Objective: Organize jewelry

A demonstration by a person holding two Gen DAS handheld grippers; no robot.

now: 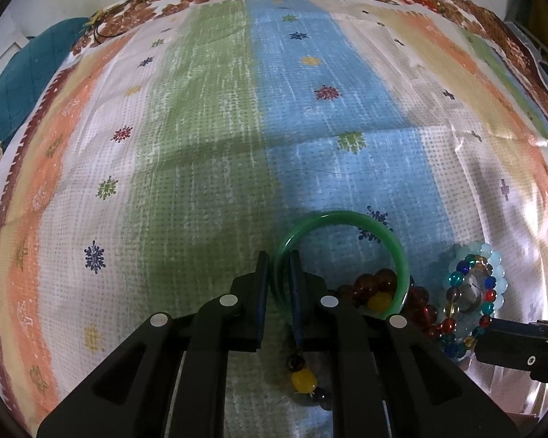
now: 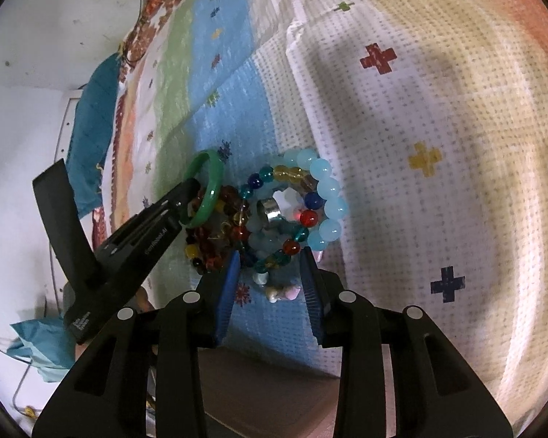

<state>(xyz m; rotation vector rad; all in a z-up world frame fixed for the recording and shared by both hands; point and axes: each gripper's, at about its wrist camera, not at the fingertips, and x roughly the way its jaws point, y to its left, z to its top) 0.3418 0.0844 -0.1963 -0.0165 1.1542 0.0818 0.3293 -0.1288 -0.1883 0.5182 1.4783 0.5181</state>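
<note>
A pile of jewelry lies on the patterned cloth near the bed's front edge. My left gripper (image 1: 279, 259) is shut on the rim of a green bangle (image 1: 347, 217), which stands tilted over dark red and yellow beads (image 1: 378, 284). The bangle also shows in the right wrist view (image 2: 210, 189). My right gripper (image 2: 270, 261) is open, its fingers on either side of a multicoloured bead bracelet (image 2: 299, 215) that lies on a pale blue bead bracelet (image 2: 327, 188). A silver ring (image 2: 268, 211) sits inside them.
The striped cloth (image 1: 208, 127) covers the surface, with a floral border at the far edge. A teal quilted cloth (image 1: 3, 98) lies at the far left by the white wall. Loose beads (image 1: 303, 381) lie under my left gripper.
</note>
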